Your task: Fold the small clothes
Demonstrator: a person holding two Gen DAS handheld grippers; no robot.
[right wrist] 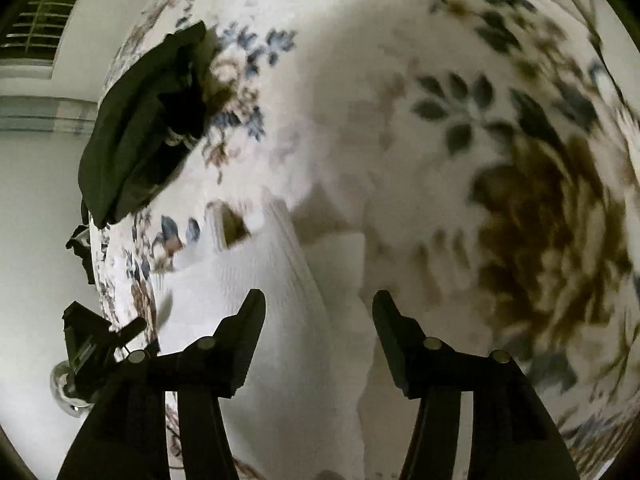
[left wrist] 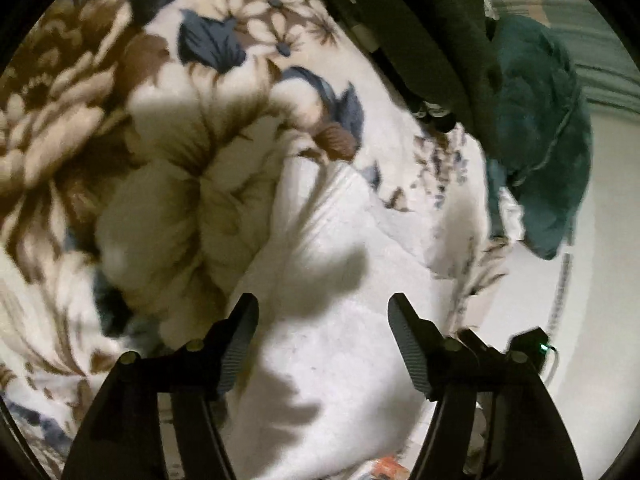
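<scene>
Here, both the left tongs (left wrist: 322,344) and right tongs (right wrist: 318,340) gape wide, gripping nothing. Each hangs above a white garment (left wrist: 332,320) on a floral blanket (left wrist: 80,120).

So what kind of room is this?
Probably a bedroom. A fluffy floral blanket covers a bed-like surface, with a white garment and dark clothes lying on it. A shuttered window is set in the pale wall.

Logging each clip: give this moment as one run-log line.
left claw: open, empty | right claw: open, empty | white garment: flat on floral blanket | dark clothes: piled aside
</scene>
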